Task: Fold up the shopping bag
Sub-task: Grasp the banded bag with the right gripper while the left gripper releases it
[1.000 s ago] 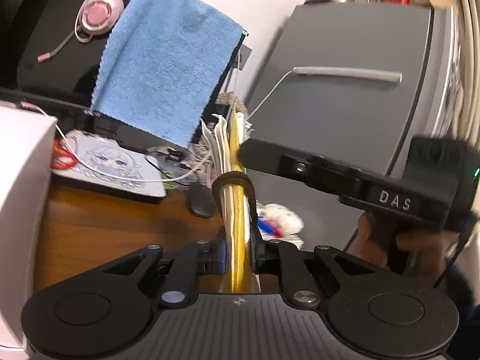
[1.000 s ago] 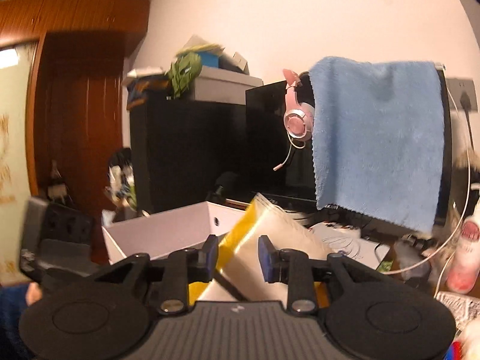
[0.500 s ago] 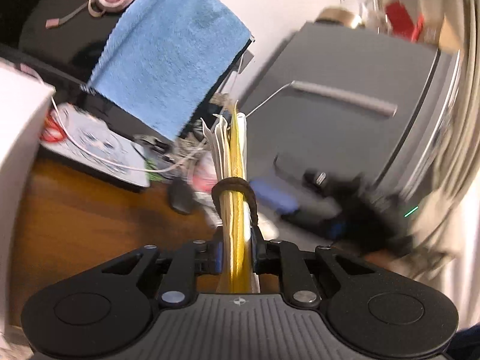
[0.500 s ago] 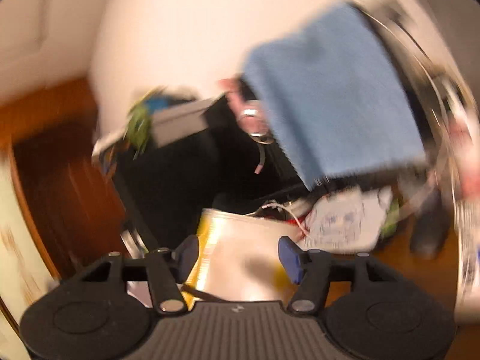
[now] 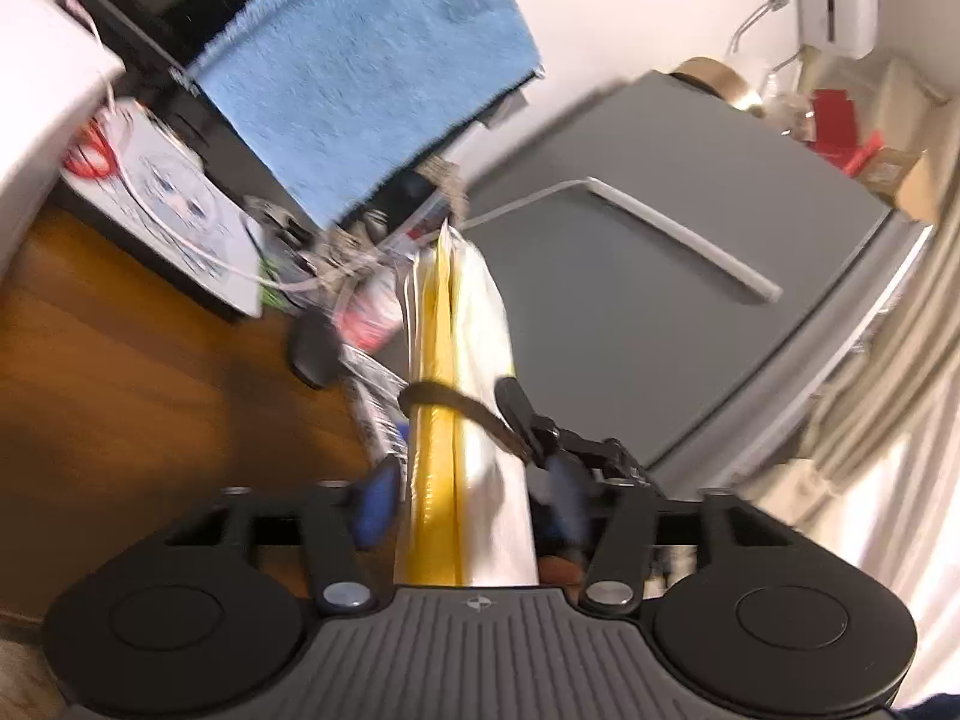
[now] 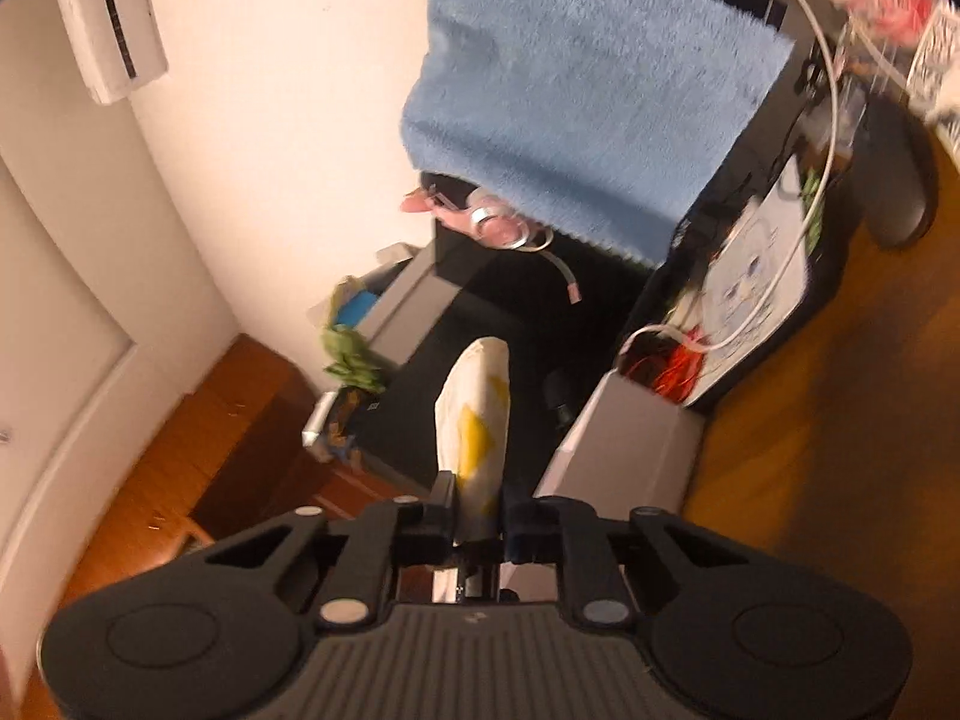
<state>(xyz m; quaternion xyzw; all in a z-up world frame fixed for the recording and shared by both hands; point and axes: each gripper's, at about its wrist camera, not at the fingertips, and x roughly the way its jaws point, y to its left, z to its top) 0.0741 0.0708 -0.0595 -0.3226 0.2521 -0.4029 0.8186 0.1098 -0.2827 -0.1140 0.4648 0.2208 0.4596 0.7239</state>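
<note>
Between two grippers, one folded shopping bag (image 5: 468, 420): left gripper (image 5: 468, 504) fingers just opened, released; right gripper (image 6: 480, 516) fingers just closed, clamping bag.

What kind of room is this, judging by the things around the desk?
Probably a bedroom or small home room with a desk: pink headphones on a dark monitor, a grey fridge beside the wooden desk, and a wall air conditioner.

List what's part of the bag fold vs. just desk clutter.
Job: shopping bag, left gripper, right gripper.
Clutter: blue towel, pink headset, white cable, grey cabinet, white box.
</note>
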